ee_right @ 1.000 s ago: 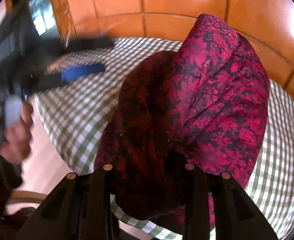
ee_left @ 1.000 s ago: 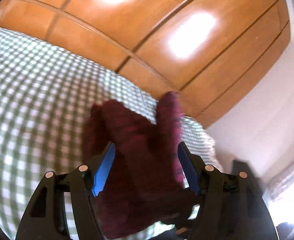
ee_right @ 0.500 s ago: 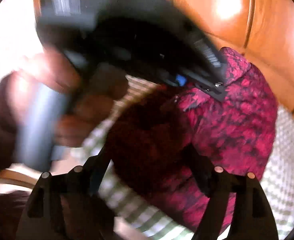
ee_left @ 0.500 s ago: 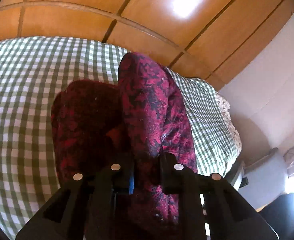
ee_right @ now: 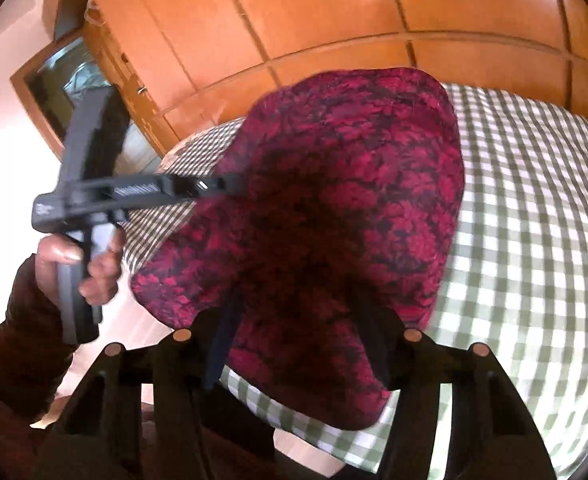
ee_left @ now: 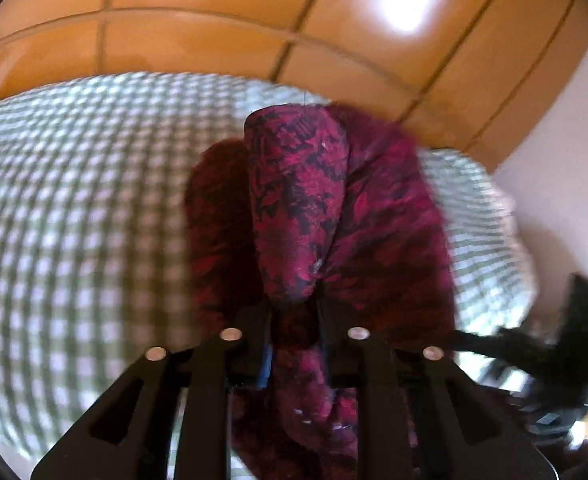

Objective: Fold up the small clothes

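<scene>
The red-and-black patterned garment hangs bunched in the middle of both views, above a bed covered in green-and-white check.

In the left wrist view a rolled fold of the cloth rises straight up from the left tongs. Their jaws stand narrow with the fabric pinched between them, and they are easing apart. A strip of blue pad shows on the left jaw; the other pad is buried in cloth.

The right wrist view shows the garment as a wider, rounded sheet, draped between the right tongs. Those jaws stand about half open and are closing, with cloth filling the gap; whether the pads press on it is hidden by the folds.

Only this view shows the person's hand and dark sleeve at the lower left, gripping the other tool's handle, its tip meeting the garment's left edge.

Orange wooden panels fill the top of both frames. The left view is blurred, and a dark shape at its right edge is unclear.
</scene>
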Motion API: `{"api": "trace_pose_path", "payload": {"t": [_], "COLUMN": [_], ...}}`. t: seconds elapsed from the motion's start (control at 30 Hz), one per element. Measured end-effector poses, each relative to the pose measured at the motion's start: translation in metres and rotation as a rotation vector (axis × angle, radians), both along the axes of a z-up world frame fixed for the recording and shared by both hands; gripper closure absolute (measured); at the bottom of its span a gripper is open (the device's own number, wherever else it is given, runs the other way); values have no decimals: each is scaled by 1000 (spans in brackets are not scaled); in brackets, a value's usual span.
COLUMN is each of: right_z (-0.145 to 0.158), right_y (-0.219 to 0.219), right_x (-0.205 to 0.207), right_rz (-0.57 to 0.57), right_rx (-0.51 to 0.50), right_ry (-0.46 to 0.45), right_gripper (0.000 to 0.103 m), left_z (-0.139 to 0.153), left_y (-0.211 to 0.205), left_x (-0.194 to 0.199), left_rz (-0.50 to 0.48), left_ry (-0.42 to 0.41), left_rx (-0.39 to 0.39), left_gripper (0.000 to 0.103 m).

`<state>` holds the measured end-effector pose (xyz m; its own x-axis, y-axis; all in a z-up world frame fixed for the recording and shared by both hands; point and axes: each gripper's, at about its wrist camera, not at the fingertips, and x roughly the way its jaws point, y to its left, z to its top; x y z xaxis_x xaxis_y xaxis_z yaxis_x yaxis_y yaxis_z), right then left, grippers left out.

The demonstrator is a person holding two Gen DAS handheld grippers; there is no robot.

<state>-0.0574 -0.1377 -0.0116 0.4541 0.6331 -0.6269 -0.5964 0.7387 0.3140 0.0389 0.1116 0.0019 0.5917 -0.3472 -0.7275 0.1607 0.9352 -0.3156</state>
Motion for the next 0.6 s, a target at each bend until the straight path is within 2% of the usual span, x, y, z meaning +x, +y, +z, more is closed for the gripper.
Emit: {"api": "trace_pose_path", "payload": {"t": [0.03,0.07,0.1,0.13,0.2,0.27,0.37,0.4,0.5,0.6], "right_z": [-4,-7,-9,-11,-10,-9,13,26,49,55], "right_y": [7,17,26,35,43,44,20,10,10,32], "right_x": [0,-1,-4,-7,-10,-6,16,29,64,103], "right_rz": [7,16,28,49,79,112,108,70,6,-48], "right_rx": [-20,-59,-92,-131,-164,-131,35,76,101,57], "right_ry": [-8,-26,-45,-70,-86,-50,46,33,0,-11], "right_gripper": [46,46,43,33,25,25,34,34,40,42], "left_z": [-7,-13,-17,-19,-18,-16,-16,-16,-18,-21], "left_y": [3,7,10,12,10,6,7,7,10,14], "left_x": [-2,-6,-9,-12,-16,-20,-23,-23,-29,-32], "left_rz": [39,65,80,91,94,94,94,103,112,115], "left_ry": [4,-2,1,3,-12,-27,-29,-31,-33,-31], "left_rx": [41,64,51,38,65,92,68,74,58,33], "left_gripper": [68,67,67,67,67,67,65,58,57,57]}}
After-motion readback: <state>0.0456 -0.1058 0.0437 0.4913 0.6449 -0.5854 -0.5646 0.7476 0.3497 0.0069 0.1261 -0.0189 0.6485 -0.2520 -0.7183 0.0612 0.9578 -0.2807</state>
